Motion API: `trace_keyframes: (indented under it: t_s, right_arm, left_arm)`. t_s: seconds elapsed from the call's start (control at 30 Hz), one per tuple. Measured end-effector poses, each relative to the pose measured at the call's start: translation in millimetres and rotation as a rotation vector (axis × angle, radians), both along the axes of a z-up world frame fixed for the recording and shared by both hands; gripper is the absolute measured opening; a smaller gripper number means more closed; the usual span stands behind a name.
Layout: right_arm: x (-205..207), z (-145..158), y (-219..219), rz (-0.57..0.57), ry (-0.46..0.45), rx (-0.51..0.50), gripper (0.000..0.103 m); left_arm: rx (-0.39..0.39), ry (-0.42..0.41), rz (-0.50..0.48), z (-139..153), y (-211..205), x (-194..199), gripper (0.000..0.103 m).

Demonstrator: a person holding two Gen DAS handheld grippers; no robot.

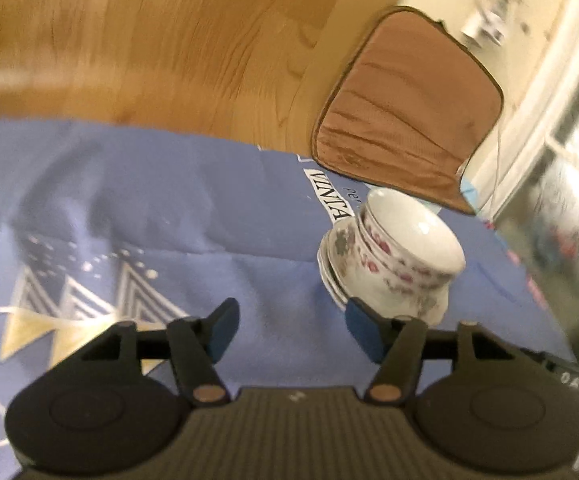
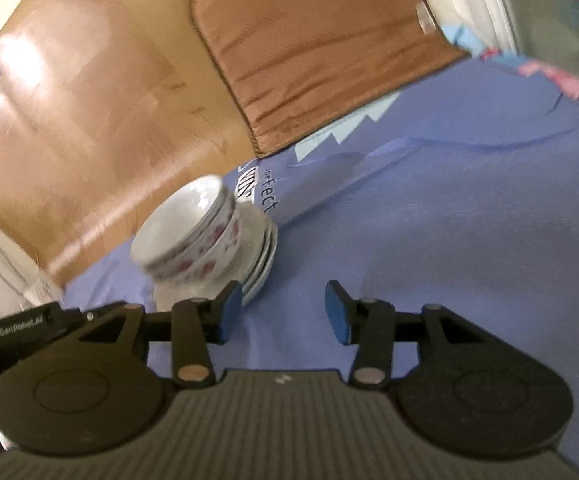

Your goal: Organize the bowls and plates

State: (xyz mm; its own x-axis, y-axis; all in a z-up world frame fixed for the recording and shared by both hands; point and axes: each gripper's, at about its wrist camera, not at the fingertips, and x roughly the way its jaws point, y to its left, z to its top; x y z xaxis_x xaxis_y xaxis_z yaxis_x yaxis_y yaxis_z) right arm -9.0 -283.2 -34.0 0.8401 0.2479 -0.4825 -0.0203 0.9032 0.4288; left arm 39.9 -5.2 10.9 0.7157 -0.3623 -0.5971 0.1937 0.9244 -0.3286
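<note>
Bowls, nested with flower patterns, sit stacked on a pile of plates on the blue cloth, near the cloth's edge by the brown cushion and wood floor. Left gripper: jaws apart, nothing between them, stack just past its right pad. Right gripper: jaws apart too, empty, stack just beyond its left pad.

Black hand-held gripper, blue pads

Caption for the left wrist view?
Open left gripper beside stacked floral bowls on plates, blue cloth.
</note>
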Motion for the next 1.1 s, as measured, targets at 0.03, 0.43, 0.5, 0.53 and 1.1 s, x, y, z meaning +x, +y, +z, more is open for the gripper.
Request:
trace_keyframes:
  t_s: [0.03, 0.43, 0.5, 0.53, 1.1]
  right_arm:
    - [-6.6, 0.8, 5.2, -0.003, -0.013, -0.033, 0.051]
    - [-61.5, -4.9, 37.7, 0.030, -0.052, -0.158, 0.094]
    - [-63.9, -6.4, 38.4, 0.039, -0.039, -0.161, 0.099]
    - [-65.2, -6.6, 37.7, 0.040, -0.031, -0.159, 0.099]
    - [-98.3, -9.9, 38.0, -0.056, -0.038, -0.174, 0.103]
  left_arm:
    - [0.022, -0.018, 0.002, 1.8, -3.7, -7.0, 0.069]
    - [0.174, -0.125, 0.031, 13.5, -24.8, -69.1, 0.103]
    - [0.178, -0.082, 0.027, 8.1, -28.2, -71.4, 0.103]
    - [0.181, -0.067, 0.038, 5.7, -28.5, -72.3, 0.103]
    - [0.249, -0.140, 0.163, 13.2, -22.7, -112.0, 0.103]
